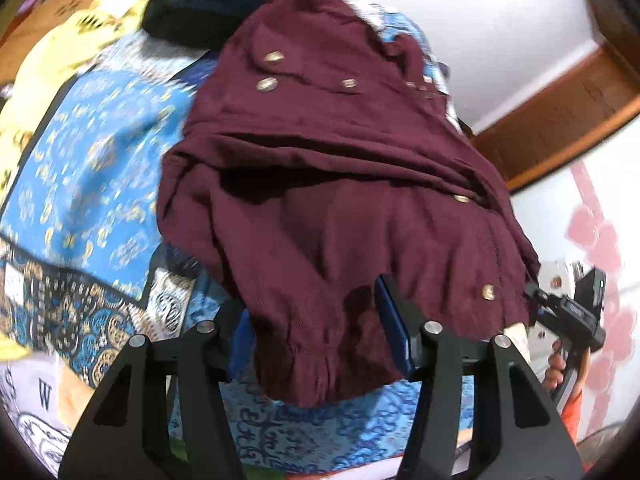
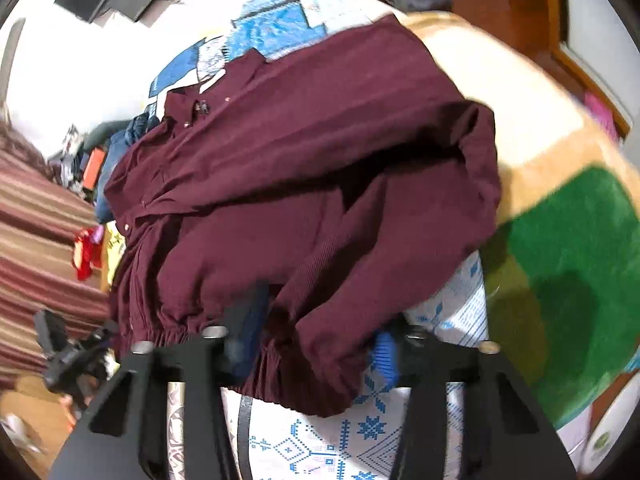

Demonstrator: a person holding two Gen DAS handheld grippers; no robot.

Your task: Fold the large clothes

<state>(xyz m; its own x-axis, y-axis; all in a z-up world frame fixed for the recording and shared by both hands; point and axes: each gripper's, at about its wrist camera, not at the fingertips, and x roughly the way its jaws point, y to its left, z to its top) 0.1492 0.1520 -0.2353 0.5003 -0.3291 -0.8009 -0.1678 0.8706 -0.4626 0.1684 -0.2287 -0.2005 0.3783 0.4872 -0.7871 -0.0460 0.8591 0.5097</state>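
Closest to me, my left gripper [image 1: 320, 340] has the elastic hem of the maroon jacket [image 1: 328, 184] lying between its blue fingers [image 1: 394, 336]; the gap looks medium and the cloth fills it, but I cannot tell whether the pads actually press. My right gripper [image 2: 316, 344] sits at the other end of the same gathered hem, its fingers [image 2: 384, 354] narrower, with the hem bunched between them; there too I cannot tell whether the cloth is pinched or merely straddled. The jacket [image 2: 304, 168] lies spread on the bed, on a blue patterned bedspread [image 1: 92, 168], hem towards me and collar at the far end. I judge the fold to be early: one sleeve looks laid across the body, and a deep crease runs across the middle, but the garment is not yet a compact packet, so the hem has still to be carried up to the collar and the result smoothed. By count I see one maroon jacket, two grippers and about eight metal snaps [image 1: 274, 57], some too blurred to be sure. Beyond it sits one dark blue folded pile [image 1: 200, 4], and to the right a green rug [image 2: 568, 272]. A hand [image 1: 558, 368] of mine shows under the other gripper.
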